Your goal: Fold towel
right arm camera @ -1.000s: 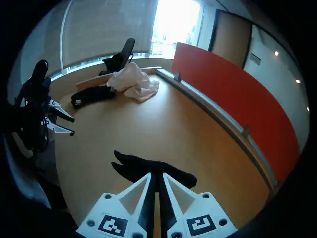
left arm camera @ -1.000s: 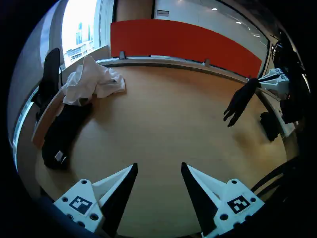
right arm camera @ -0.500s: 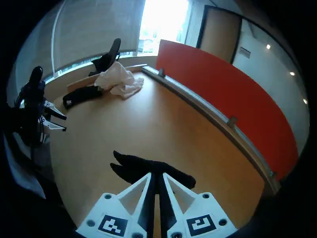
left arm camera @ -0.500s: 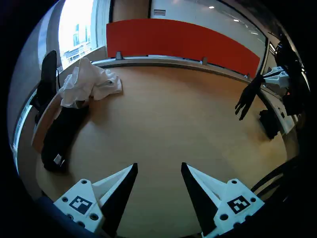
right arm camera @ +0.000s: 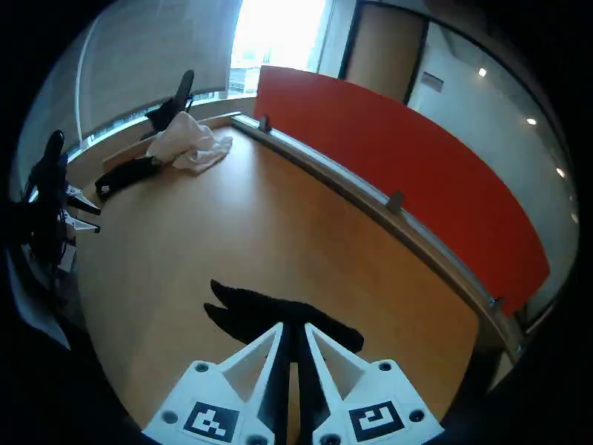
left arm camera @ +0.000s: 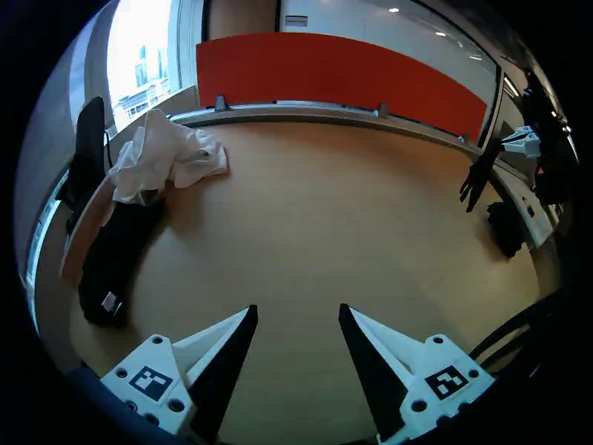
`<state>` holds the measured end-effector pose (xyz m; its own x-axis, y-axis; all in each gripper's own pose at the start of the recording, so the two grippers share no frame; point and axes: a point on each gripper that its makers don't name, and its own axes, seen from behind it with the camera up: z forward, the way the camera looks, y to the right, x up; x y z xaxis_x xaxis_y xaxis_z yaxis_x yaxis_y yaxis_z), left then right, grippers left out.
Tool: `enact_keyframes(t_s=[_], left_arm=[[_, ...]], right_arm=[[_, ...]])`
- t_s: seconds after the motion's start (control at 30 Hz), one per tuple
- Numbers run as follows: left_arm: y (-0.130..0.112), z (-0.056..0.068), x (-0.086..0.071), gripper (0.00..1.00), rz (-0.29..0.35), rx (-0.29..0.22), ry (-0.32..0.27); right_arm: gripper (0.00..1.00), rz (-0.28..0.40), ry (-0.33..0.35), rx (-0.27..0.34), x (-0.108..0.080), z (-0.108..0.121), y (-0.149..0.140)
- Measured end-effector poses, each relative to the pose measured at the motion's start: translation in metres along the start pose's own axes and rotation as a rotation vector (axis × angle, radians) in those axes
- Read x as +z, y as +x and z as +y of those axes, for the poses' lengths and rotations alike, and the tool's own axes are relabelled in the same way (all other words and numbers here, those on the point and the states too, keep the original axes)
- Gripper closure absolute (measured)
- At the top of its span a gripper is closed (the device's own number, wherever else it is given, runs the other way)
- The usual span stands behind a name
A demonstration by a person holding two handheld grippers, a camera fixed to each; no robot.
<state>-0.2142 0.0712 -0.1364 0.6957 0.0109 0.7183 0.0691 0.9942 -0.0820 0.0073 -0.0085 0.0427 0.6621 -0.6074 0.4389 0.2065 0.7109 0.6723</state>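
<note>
– Towel [left arm camera: 167, 152]: where is it?
– The only pale fabric is a white crumpled heap at the far left corner of the wooden table [left arm camera: 319, 222], just below the red partition [left arm camera: 333, 70]. Neither tool touches it. I cannot tell for sure that it is a towel.
– What lies beside it?
– A long black bag [left arm camera: 111, 252] along the table's left edge, its end touching the heap.
– And the tongs?
– The left gripper [left arm camera: 296, 308] hangs over the near edge with its fingers spread wide and nothing between them. The right gripper [right arm camera: 294, 326] has its fingers pinched almost together on a black cloth [right arm camera: 274, 319] with finger-like ends.
– Does that cloth rest on the table?
– In the left gripper view it dangles from the tips at the far right, above the table's edge, well apart from the white heap
</note>
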Motion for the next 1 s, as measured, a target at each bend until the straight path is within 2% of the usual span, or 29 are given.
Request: enact_keyframes(t_s=[0.53,1.0], left_arm=[[0.006,0.007,0.007,0.19,-0.01,0.017,0.002],[0.01,0.013,0.012,0.19,-0.016,0.031,0.0]], right_arm=[[0.95,-0.069,-0.105,0.051,-0.023,0.087,-0.043],[0.95,-0.12,-0.169,0.09,-0.043,0.134,-0.076]])
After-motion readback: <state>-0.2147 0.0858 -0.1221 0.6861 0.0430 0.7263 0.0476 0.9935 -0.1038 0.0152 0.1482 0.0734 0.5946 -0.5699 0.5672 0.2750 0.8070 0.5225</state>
